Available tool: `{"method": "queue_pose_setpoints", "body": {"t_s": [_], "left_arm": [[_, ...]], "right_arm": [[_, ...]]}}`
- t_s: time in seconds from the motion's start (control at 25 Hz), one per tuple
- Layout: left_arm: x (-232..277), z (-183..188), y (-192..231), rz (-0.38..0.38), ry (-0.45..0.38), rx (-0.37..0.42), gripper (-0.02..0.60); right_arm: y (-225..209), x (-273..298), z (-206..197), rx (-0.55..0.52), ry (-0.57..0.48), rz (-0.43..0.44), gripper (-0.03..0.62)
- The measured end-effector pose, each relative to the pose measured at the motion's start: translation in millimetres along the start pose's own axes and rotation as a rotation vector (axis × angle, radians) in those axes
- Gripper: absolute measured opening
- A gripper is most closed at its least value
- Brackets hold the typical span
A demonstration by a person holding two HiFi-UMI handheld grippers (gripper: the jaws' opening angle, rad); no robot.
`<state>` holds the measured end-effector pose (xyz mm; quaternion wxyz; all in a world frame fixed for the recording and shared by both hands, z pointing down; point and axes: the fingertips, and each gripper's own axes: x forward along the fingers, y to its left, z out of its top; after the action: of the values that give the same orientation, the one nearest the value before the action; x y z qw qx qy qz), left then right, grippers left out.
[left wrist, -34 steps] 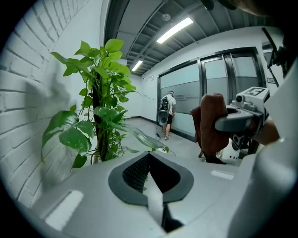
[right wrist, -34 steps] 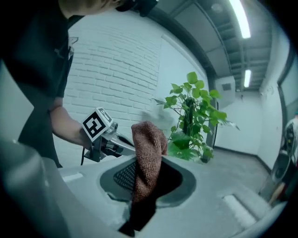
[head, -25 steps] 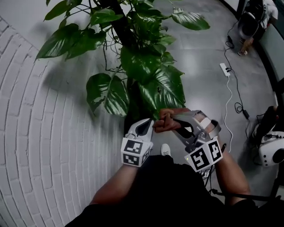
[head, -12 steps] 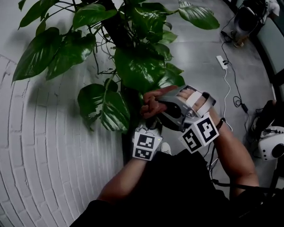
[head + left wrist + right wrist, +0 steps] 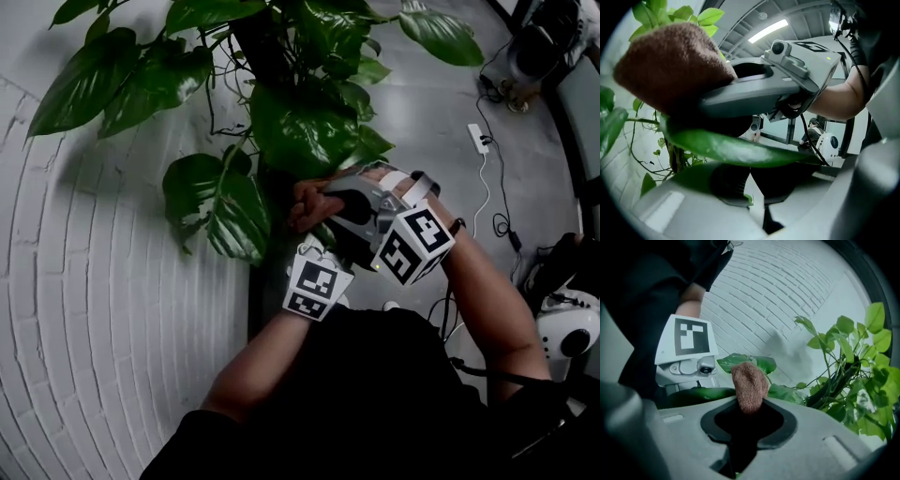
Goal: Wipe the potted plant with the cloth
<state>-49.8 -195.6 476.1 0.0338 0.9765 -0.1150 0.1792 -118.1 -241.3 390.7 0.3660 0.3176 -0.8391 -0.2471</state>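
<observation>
Since a second ago the right gripper [image 5: 321, 206] has swung in over the left gripper [image 5: 312, 255]. Their marker cubes, then well apart, now sit just beside each other below the potted plant with broad glossy green leaves [image 5: 300, 122]. The left gripper, earlier standing clear with its tips in sight, is now tucked under the right one.

The right gripper's tongs pinch the reddish-brown terry cloth [image 5: 750, 387], which stands up between them and presses at the plant's lower foliage. In the left gripper view the cloth [image 5: 670, 65] sits just above a long green leaf [image 5: 736, 147]. That leaf lies across the left tongs, which are drawn together with a green sliver showing in their gap.

Left of the plant rises a white-painted brick wall [image 5: 103, 309]. A smooth grey floor [image 5: 422, 103] spreads to the plant's right, where a white power strip [image 5: 479, 138] lies with its cable. A ceiling strip light [image 5: 768, 30] glows overhead.
</observation>
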Motion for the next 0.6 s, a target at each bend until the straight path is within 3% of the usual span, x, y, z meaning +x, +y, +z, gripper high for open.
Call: {"method": "queue_pose_setpoints", "body": {"t_s": [0.36,0.6], "left_arm": [[-3,6,2,0.109,-0.022,-0.107,0.017],[1,7,-4,0.136,-0.03,-0.165,0.017]], "right_arm": [[14,-21,-11,0.041,-0.026,0.035,0.063],[28,-34,-18,0.056,-0.031,0.048,0.063]]}}
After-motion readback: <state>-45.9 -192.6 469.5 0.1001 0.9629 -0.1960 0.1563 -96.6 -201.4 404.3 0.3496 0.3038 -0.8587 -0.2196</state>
